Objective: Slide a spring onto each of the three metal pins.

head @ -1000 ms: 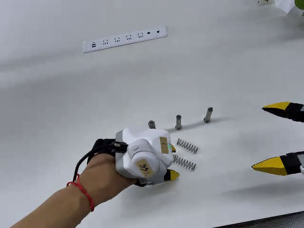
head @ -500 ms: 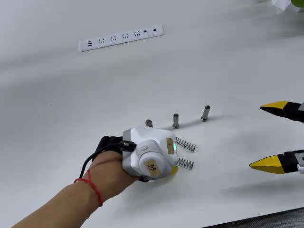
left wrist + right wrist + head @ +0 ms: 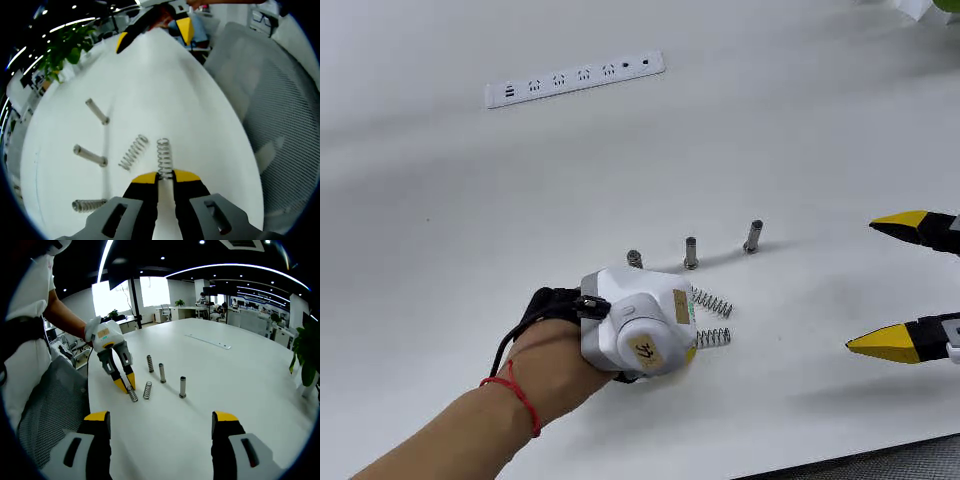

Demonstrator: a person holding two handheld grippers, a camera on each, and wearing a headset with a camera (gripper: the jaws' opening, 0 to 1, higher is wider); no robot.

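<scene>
Grip comes first: my left claw (image 3: 164, 176) is clenched on the near end of a coiled steel spring (image 3: 163, 156), which lies flat on the white counter (image 3: 620, 170), just beside a second loose spring (image 3: 134, 151). Its long axis runs straight out from the claw, free end pointing away. I judge I should lift gently, tip it upright, then line its bore over the nearer bare grey metal pin (image 3: 90, 155). My right claw (image 3: 161, 416) hangs released, well apart.
</scene>
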